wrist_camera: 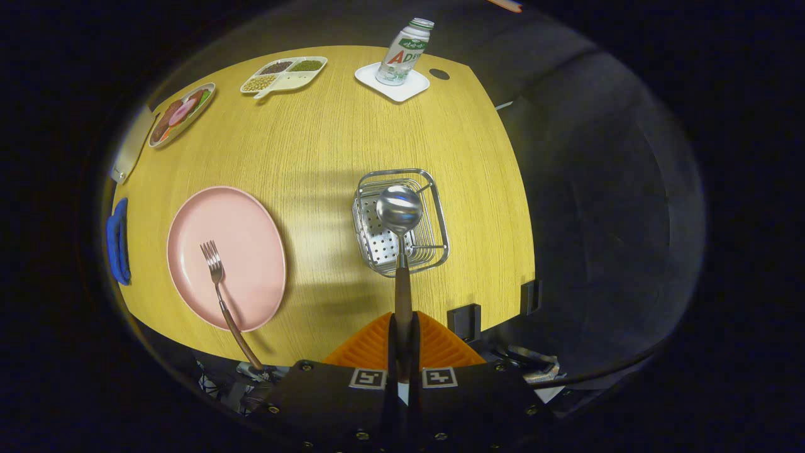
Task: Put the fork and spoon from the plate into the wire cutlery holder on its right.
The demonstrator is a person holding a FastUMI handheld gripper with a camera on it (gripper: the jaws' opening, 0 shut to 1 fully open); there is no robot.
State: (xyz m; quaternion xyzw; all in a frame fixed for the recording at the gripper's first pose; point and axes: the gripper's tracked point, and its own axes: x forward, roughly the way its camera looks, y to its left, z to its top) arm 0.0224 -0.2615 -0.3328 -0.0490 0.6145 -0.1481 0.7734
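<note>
My gripper (402, 327) is shut on the brown handle of the spoon (400, 214), high above the table. The spoon's shiny bowl points ahead and hangs over the wire cutlery holder (434, 217), which stands on the wooden table right of the pink plate (251, 220). The fork (217, 274) lies on the plate with its tines toward the plate's middle and its brown handle sticking out over the plate's near rim and the table edge.
At the far side of the table stand a bottle (405, 50) on a white coaster (393, 85), a divided snack tray (283, 74) and a dish of food (181, 113). A blue object (117, 242) lies left of the plate. The table's right edge runs just beyond the holder.
</note>
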